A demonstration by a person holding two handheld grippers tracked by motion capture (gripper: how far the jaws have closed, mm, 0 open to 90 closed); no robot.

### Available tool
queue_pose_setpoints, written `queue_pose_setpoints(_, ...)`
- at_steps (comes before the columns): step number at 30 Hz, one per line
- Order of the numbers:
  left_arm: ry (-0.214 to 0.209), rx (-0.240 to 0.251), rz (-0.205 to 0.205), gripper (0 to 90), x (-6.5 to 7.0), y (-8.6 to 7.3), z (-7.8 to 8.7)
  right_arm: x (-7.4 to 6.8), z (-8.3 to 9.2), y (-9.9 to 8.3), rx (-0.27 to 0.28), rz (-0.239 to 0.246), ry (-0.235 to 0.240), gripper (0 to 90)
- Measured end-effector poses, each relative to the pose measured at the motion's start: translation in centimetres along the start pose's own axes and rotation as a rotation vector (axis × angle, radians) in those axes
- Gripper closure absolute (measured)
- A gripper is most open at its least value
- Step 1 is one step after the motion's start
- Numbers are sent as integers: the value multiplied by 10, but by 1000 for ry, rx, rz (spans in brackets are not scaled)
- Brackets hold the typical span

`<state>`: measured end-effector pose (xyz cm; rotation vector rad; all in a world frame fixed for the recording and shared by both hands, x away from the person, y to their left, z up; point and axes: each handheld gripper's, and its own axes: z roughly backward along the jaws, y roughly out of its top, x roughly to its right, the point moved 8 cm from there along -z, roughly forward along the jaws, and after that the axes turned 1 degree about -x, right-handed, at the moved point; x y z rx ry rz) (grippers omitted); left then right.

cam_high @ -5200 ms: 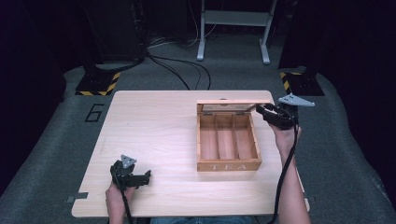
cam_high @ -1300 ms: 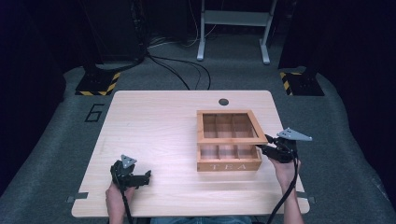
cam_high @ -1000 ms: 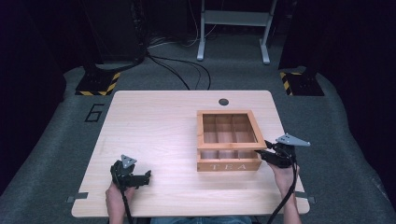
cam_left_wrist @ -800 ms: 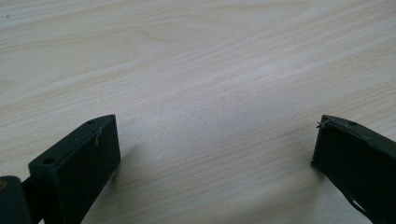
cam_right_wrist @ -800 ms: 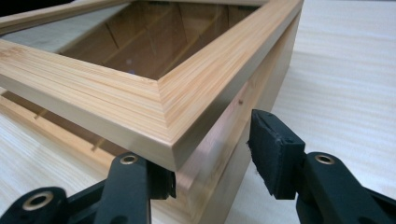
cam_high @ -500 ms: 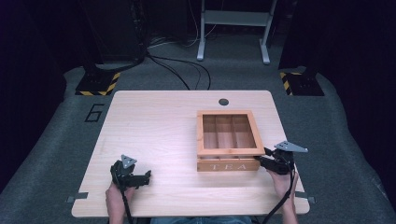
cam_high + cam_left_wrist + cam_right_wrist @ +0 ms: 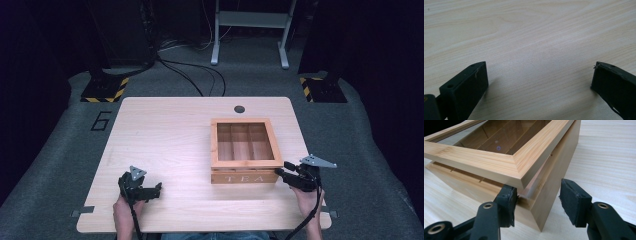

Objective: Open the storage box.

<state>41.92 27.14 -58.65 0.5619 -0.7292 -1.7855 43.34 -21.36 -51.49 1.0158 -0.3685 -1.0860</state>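
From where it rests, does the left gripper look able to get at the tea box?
Probably yes. The left gripper rests open at the near left of the table, apart from the tea box, with bare tabletop between them. The right gripper is at the box's far corner.

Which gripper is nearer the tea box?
Right. The right gripper is at the tea box, its jaws astride the front right corner; the left gripper rests far off near the table's front left.

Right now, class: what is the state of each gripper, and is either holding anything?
Left gripper: open, holding nothing, over bare table.
Right gripper: jaws just been opening, straddling the tea box corner under its lid; no grip.
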Motion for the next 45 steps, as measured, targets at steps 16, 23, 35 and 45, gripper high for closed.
queue_pose_setpoints(16, 1, 4, 5, 4, 0, 0, 0, 5, -5, -35, -74, 5, -8, 228)
queue_pose_setpoints(23, 0, 5, 6, 5, 0, 0, 0, 14, -1, -50, -97, 27, -59, 150)
queue_pose_setpoints(35, 1, 6, 12, 5, 0, 0, -1, 42, 11, -68, -151, 57, -194, 116)
queue_pose_setpoints(45, -2, 6, 15, 4, 0, 0, -1, 46, 4, -72, -178, 48, -235, 89)
